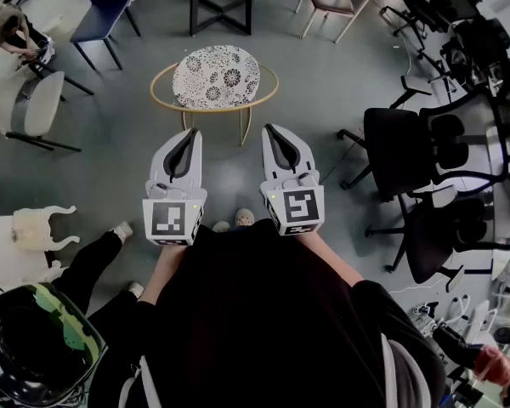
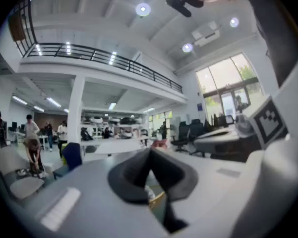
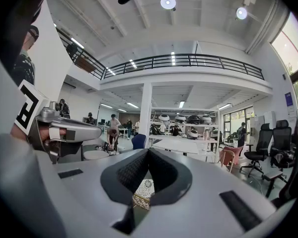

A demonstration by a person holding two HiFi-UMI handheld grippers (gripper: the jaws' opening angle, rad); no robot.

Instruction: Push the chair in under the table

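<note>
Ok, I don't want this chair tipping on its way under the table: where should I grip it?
Probably the near arc of the tan hoop rail, from the person's side: it is thin, clear of the patterned seat, and faces the left gripper and right gripper, both shut; the table lies beyond.

Black office chairs (image 1: 399, 147) stand on grey floor (image 1: 323, 100)

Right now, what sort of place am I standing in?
Most likely a large open-plan office or lab: black swivel office chairs stand at the right, long white desks fill the hall, and a railed mezzanine runs overhead.
</note>
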